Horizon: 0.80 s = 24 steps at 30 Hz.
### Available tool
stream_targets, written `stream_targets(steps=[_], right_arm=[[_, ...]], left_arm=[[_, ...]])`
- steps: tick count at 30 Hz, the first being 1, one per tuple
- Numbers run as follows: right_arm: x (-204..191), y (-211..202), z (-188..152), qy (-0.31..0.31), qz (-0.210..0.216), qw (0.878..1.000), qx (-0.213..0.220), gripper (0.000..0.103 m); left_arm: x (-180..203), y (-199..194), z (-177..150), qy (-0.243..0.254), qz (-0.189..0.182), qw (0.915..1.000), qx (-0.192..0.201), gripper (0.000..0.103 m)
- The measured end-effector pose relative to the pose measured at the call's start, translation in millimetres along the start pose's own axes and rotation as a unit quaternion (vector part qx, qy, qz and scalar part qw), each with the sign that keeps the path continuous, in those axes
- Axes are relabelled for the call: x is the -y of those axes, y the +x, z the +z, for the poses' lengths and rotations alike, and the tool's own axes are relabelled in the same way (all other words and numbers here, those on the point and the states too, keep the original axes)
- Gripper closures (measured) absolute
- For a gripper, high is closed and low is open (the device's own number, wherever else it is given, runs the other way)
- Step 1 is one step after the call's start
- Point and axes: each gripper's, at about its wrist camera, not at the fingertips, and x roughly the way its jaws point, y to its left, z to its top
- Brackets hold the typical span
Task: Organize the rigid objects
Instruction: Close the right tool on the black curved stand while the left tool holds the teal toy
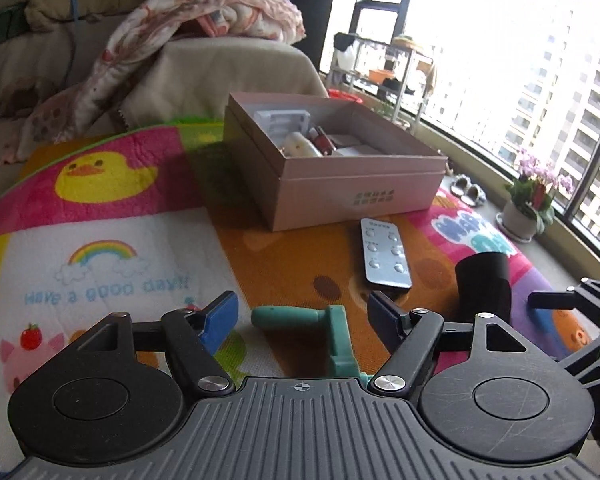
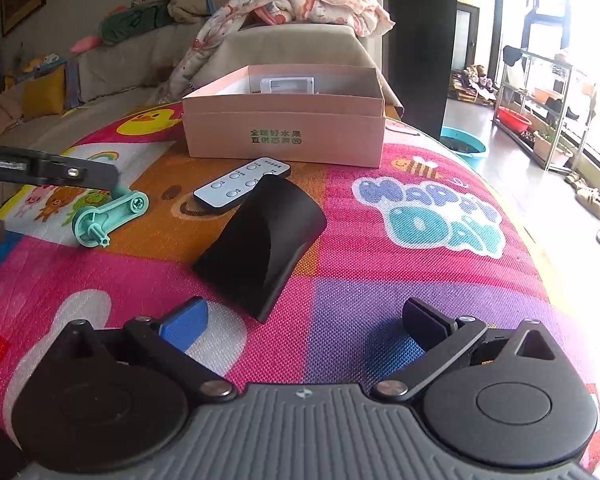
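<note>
A colourful cartoon play mat point(image 2: 380, 248), printed with a yellow duck, a rainbow and bubble letters, covers the surface on which everything lies; what is under it cannot be told. Behind it stands a sofa point(image 2: 148, 60) draped in beige cloth, with a patterned pink blanket point(image 2: 300, 4) heaped on its end. At the far side of the mat sits an open pink cardboard box point(image 2: 284, 136) with green print on its front; from the left wrist view it already holds a white plastic piece, a small red item and some pale packets. Just in front of the box lies a black flared nozzle-like piece point(image 2: 264, 240), on its side with its wide mouth toward the camera, and its narrow end is beside a grey remote control point(image 2: 242, 186) with round buttons, which lies flat between nozzle and box. Left of these lies a teal plastic crank handle point(image 1: 320, 328), resting on the mat. The left gripper point(image 1: 300, 316) hangs over that handle with its fingers spread wide on either side, released and not pressing on it. The right gripper point(image 2: 304, 320) hovers above the mat just short of the nozzle, jaws wide apart and empty.
</note>
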Motion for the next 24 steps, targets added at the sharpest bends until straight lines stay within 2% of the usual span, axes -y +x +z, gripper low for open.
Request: stream_targets(steps=[3, 6, 9, 14, 20, 24], right_arm=[[0, 0, 0, 0.0, 0.0, 1.0, 0.0, 0.0], [-1, 0, 0, 0.001, -0.001, 1.0, 0.0, 0.0], [0, 0, 0, 0.001, -0.001, 1.0, 0.001, 0.0], [0, 0, 0, 0.003, -0.002, 1.0, 0.001, 0.0], [-3, -1, 2, 0.01, -0.011, 1.0, -0.002, 0.0], [-8, 3, 9, 0.023, 0.001, 1.0, -0.003, 0.0]], left_arm=[[7, 21, -1, 0.018, 0.015, 0.9994, -0.025, 0.026], [14, 24, -2, 0.034, 0.029, 0.9988, -0.023, 0.025], [17, 23, -6, 0.041, 0.024, 0.9986, -0.022, 0.026], [19, 19, -9, 0.057, 0.034, 0.9976, -0.016, 0.042], [21, 12, -18, 0.056, 0.036, 0.9978, -0.001, 0.042], [24, 10, -21, 0.059, 0.042, 0.9974, 0.003, 0.042]])
